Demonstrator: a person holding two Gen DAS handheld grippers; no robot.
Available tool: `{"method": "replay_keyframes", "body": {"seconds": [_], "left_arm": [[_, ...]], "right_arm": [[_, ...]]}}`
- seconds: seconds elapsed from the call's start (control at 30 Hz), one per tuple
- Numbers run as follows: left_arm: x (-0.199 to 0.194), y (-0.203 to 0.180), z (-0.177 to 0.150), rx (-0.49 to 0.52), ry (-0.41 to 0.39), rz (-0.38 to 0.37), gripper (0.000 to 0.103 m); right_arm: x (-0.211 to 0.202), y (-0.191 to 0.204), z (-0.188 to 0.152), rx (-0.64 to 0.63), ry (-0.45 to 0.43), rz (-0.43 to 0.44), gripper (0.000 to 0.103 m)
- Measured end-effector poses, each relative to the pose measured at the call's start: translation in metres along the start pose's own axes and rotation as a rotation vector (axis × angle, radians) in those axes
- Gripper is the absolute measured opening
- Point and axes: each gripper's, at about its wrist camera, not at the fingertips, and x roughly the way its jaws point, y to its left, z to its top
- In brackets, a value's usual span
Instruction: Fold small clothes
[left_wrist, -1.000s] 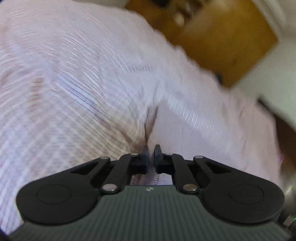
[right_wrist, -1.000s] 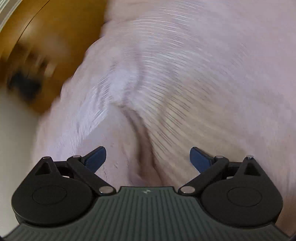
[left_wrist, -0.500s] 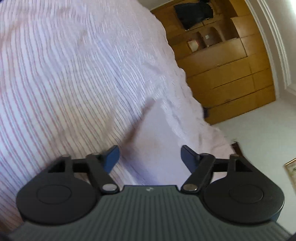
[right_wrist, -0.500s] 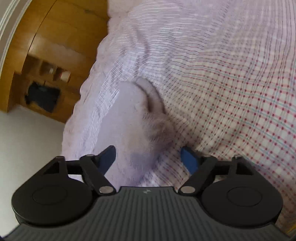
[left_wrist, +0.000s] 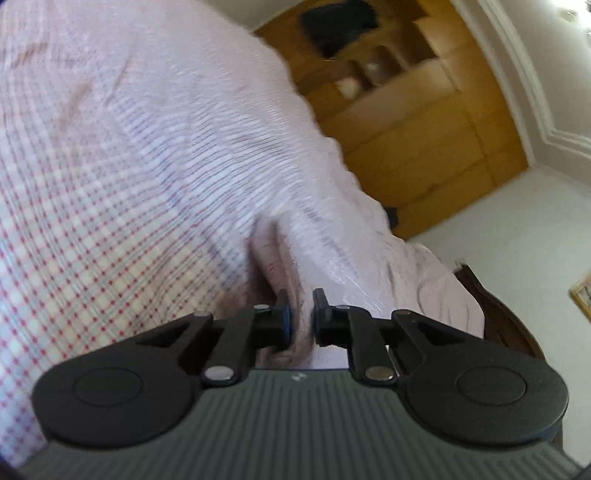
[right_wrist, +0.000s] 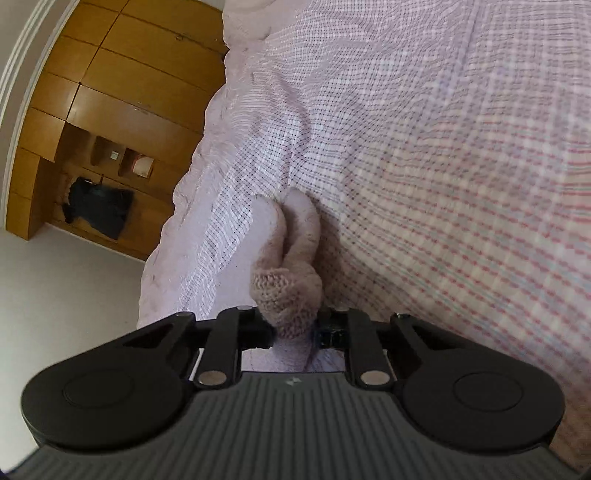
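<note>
no writing i can read. my left gripper (left_wrist: 299, 314) is clamped on one end of the pale pink knitted garment (right_wrist: 291, 258), and my right gripper (right_wrist: 295, 328) is pinched on its ribbed edge. the garment is bunched lengthwise on the checked bedspread (right_wrist: 443, 166), with the wooden wardrobe (right_wrist: 110, 92) beyond.

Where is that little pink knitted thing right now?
The pink knitted garment lies on the checked bedspread, pinched at one end by the right tool and at the other by the left tool.
</note>
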Motion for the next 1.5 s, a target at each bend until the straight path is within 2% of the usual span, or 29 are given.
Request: {"method": "replay_keyframes", "body": {"seconds": [0.1,0.13,0.2,0.3,0.47,0.57,0.6,0.63,0.67,0.7,0.73,0.77,0.8,0.83,0.87,0.9,0.93,1.0,1.07,1.1,1.13,1.17,1.2,1.23,1.27,1.33,1.37,1.43,1.5], "left_arm": [[-0.023,0.005,0.001,-0.004,0.033,-0.018,0.011],[-0.03,0.006,0.002,0.0,0.031,-0.02,0.007],[-0.05,0.008,0.007,-0.002,-0.003,-0.036,0.007],[-0.071,0.017,0.007,-0.025,-0.014,-0.043,0.007],[-0.072,0.023,-0.007,0.064,0.046,0.004,0.009],[-0.064,0.025,-0.01,0.132,0.072,0.026,0.016],[-0.059,0.024,-0.009,0.143,0.073,0.08,0.021],[-0.054,0.024,-0.007,0.153,0.053,0.137,0.037],[-0.057,0.025,-0.003,0.164,-0.001,0.199,0.05],[-0.061,0.026,0.002,0.167,-0.057,0.242,0.054],[-0.064,0.025,0.008,0.166,-0.104,0.273,0.058],[-0.065,0.021,0.013,0.163,-0.125,0.283,0.062],[-0.063,0.016,0.018,0.154,-0.113,0.253,0.064],[-0.051,0.01,0.025,0.151,-0.059,0.181,0.069],[-0.032,0.0,0.033,0.188,0.035,0.094,0.072],[-0.011,-0.013,0.037,0.251,0.11,0.045,0.072],[0.01,-0.025,0.04,0.328,0.156,0.04,0.072],[0.056,-0.042,0.038,0.463,0.216,0.13,0.071],[0.094,-0.042,0.031,0.531,0.279,0.19,0.068],[0.106,-0.04,0.027,0.532,0.294,0.189,0.063],[0.11,-0.029,0.026,0.529,0.301,0.163,0.044],[0.11,-0.028,0.023,0.518,0.286,0.123,0.02],[0.109,-0.028,0.023,0.515,0.26,0.086,0.019],[0.107,-0.026,0.024,0.507,0.232,0.033,0.017],[0.104,-0.023,0.026,0.485,0.218,0.01,0.016],[0.096,-0.015,0.031,0.462,0.159,-0.077,0.016],[0.091,-0.008,0.034,0.442,0.142,-0.097,0.016],[0.089,0.001,0.039,0.406,0.146,-0.089,0.016],[0.093,0.002,0.042,0.424,0.149,-0.103,0.016]], "right_arm": [[-0.022,-0.01,0.002,0.023,-0.012,-0.003,0.018],[-0.029,-0.014,0.006,0.044,-0.01,0.009,0.018],[-0.041,-0.018,0.01,0.061,-0.018,0.023,0.018],[-0.061,-0.022,0.006,0.063,-0.015,0.034,0.018],[-0.063,-0.022,-0.004,-0.003,-0.016,-0.045,0.019],[-0.051,-0.026,-0.003,-0.024,-0.005,-0.073,0.022],[-0.051,-0.026,-0.004,-0.016,0.004,-0.097,0.027],[-0.049,-0.03,-0.002,0.008,-0.004,-0.118,0.044],[-0.053,-0.031,-0.002,0.025,-0.041,-0.156,0.053],[-0.059,-0.029,-0.001,0.013,-0.109,-0.201,0.071],[-0.068,-0.02,-0.002,-0.063,-0.22,-0.244,0.088],[-0.075,-0.007,-0.005,-0.161,-0.318,-0.273,0.094],[-0.077,0.012,-0.008,-0.31,-0.414,-0.288,0.096],[-0.07,0.032,-0.009,-0.463,-0.444,-0.284,0.096],[-0.056,0.052,-0.008,-0.624,-0.413,-0.261,0.096],[-0.036,0.069,-0.007,-0.774,-0.338,-0.229,0.096],[-0.007,0.085,-0.005,-0.925,-0.226,-0.202,0.094],[0.04,0.097,0.001,-1.019,-0.113,-0.219,0.094],[0.085,0.087,0.013,-0.947,-0.037,-0.22,0.093],[0.102,0.08,0.016,-0.884,0.009,-0.239,0.087],[0.118,0.072,0.017,-0.825,0.086,-0.258,0.076],[0.128,0.067,0.021,-0.8,0.104,-0.258,0.072],[0.128,0.069,0.022,-0.79,0.079,-0.247,0.053],[0.126,0.072,0.023,-0.783,0.071,-0.225,0.018],[0.121,0.076,0.026,-0.758,0.047,-0.21,0.007],[0.104,0.081,0.025,-0.694,-0.059,-0.173,0.007],[0.099,0.084,0.021,-0.694,-0.1,-0.185,0.007],[0.093,0.085,0.013,-0.71,-0.12,-0.197,0.007],[0.091,0.085,0.006,-0.726,-0.139,-0.216,0.006]]}}
